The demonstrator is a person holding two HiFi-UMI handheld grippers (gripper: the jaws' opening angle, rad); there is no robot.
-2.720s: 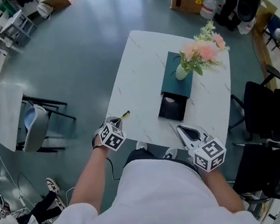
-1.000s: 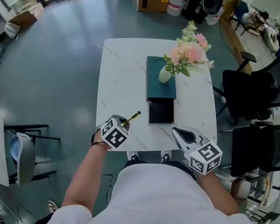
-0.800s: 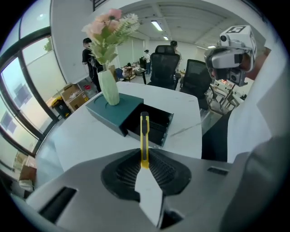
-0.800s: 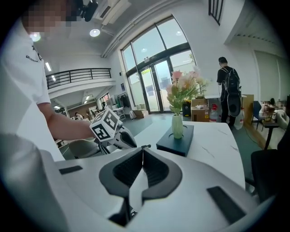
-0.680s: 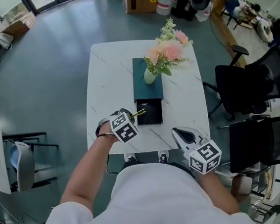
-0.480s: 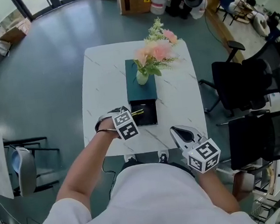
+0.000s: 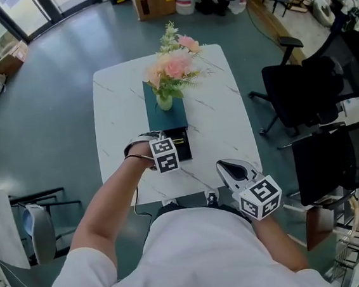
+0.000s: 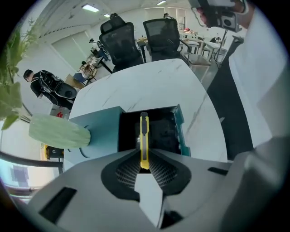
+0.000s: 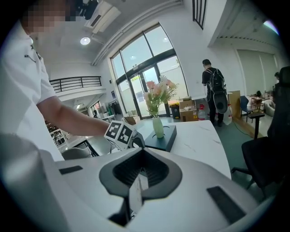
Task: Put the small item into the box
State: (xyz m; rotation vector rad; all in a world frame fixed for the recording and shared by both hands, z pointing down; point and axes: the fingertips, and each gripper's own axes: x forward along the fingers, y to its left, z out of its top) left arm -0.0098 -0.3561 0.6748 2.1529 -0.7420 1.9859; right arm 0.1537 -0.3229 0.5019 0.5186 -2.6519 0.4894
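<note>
Above the open teal rectangular box [image 8: 179, 118], pinched the slim yellow utility knife [image 8: 144, 136] between jaws of the left gripper [image 8: 144, 161], aimed downward, likely for release inside; parked the right gripper [image 9: 141, 174] pressed together, empty, aside.

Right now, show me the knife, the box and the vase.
knife [image 8: 144, 136]: left gripper view, middle of its yellow body.
box [image 8: 180, 131]: left gripper view, its teal right wall.
vase [image 8: 59, 131]: left gripper view, its pale green side.
</note>
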